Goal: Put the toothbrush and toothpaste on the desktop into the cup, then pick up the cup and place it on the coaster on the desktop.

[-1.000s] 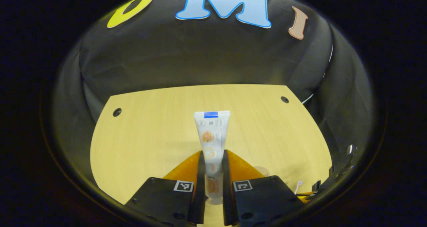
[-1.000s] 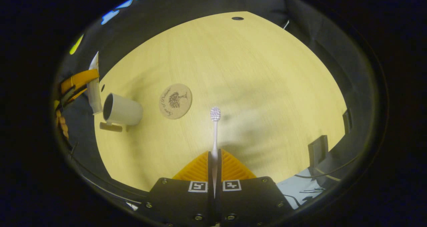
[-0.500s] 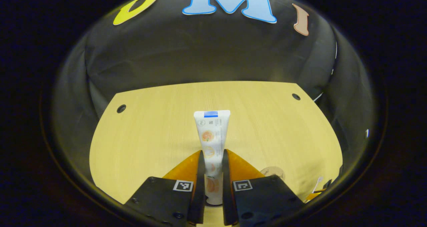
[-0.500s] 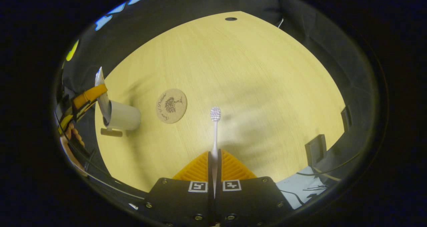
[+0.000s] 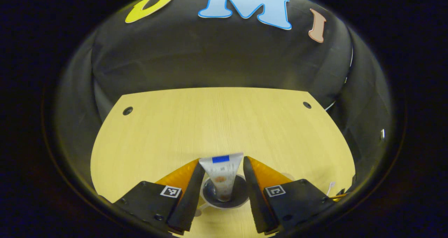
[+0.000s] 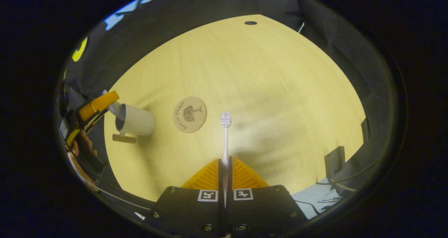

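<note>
In the left gripper view the white toothpaste tube (image 5: 221, 171) stands in the white cup (image 5: 241, 196), its flat end up. My left gripper (image 5: 222, 161) is open just above the cup, one finger on each side of the tube and clear of it. My right gripper (image 6: 225, 162) is shut on the handle of the white toothbrush (image 6: 226, 136), held above the table with the bristles pointing forward. The right gripper view also has the cup (image 6: 138, 119) at the left, the left gripper (image 6: 94, 106) over it, and the round wooden coaster (image 6: 189, 114) just right of the cup.
The light wooden table (image 5: 175, 126) has small dark holes (image 5: 127, 110) near its far corners. A hand (image 6: 78, 150) holds the left gripper. A dark bracket (image 6: 334, 159) and cables sit at the table's right edge in the right gripper view.
My left gripper has opened and the toothpaste has dropped from its fingers into the cup. The right gripper still grips the toothbrush and has barely moved.
</note>
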A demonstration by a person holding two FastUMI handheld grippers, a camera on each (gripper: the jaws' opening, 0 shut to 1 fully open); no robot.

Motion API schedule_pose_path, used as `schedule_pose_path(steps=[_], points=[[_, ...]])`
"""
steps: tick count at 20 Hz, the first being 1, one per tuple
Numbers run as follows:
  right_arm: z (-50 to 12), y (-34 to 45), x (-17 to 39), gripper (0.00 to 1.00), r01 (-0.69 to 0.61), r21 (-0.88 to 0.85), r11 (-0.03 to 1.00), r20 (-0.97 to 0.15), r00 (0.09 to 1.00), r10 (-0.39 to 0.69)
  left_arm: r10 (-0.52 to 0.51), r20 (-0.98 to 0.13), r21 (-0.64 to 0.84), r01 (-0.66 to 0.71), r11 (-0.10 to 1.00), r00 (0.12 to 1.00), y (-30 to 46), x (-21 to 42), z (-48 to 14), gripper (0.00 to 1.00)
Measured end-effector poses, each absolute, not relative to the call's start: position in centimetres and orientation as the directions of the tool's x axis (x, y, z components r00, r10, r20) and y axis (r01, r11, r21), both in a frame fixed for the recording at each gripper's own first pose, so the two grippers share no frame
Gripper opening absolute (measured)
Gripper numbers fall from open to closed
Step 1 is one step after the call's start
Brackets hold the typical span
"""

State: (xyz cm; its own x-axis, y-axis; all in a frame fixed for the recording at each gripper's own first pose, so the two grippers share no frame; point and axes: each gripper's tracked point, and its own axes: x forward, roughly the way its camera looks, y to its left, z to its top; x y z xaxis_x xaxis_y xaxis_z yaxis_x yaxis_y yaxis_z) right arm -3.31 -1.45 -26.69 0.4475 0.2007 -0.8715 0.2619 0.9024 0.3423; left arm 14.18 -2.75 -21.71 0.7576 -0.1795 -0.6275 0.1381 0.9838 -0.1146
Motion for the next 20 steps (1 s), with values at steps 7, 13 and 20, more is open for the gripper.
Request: schedule_pose_path(steps=[7, 13, 20], points=[[-22.9, 2.0, 1.1, 0.02, 0.165, 0.375, 0.912, -0.821, 0.516, 0.245, -0.171, -0.554, -0.052, 0.172, 0.984, 0.815, -1.0, 11.9, -17.4, 0.70], [-17.9, 5.9, 6.3, 0.02, 0.076, 0.417, 0.906, -0.752, 0.589, 0.296, -0.158, -0.515, -0.080, 0.136, 0.987, 0.842, 2.2, 8.7, -14.3, 0.70], [-13.1, 12.0, 11.8, 0.02, -0.015, 0.463, 0.886, -0.668, 0.652, 0.360, -0.069, -0.515, -0.079, 0.033, 0.996, 0.855, 8.6, 4.9, -13.0, 0.72]])
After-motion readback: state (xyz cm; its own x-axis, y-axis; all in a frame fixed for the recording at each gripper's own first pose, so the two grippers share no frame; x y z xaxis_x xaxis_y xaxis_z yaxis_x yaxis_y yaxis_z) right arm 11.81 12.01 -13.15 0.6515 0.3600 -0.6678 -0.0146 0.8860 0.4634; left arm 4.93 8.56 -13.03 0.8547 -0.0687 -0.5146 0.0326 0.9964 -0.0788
